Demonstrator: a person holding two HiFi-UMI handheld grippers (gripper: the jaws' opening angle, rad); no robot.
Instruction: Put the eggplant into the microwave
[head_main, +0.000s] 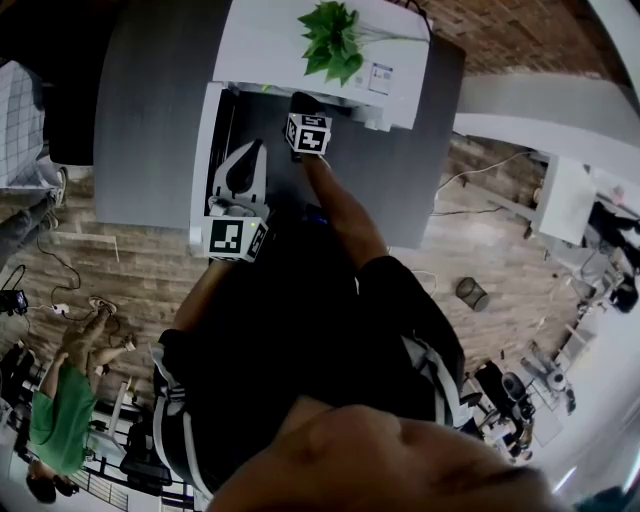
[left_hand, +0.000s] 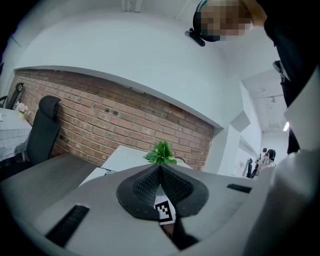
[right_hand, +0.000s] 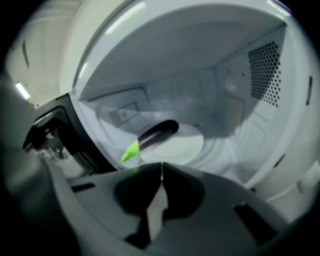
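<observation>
- Right gripper (right_hand: 161, 172) is noted with jaws closed together and nothing held; the left gripper (left_hand: 160, 172) is likewise closed and empty.
- Eggplant (right_hand: 151, 138) is seen lying on the glass turntable (right_hand: 192, 146) inside the open microwave (right_hand: 250, 75); placement is judged done.
- Only withdrawal of the right gripper is judged left.
- Eggplant is found just beyond the right gripper's tips, apart and untouched, green stem toward the opening.
</observation>
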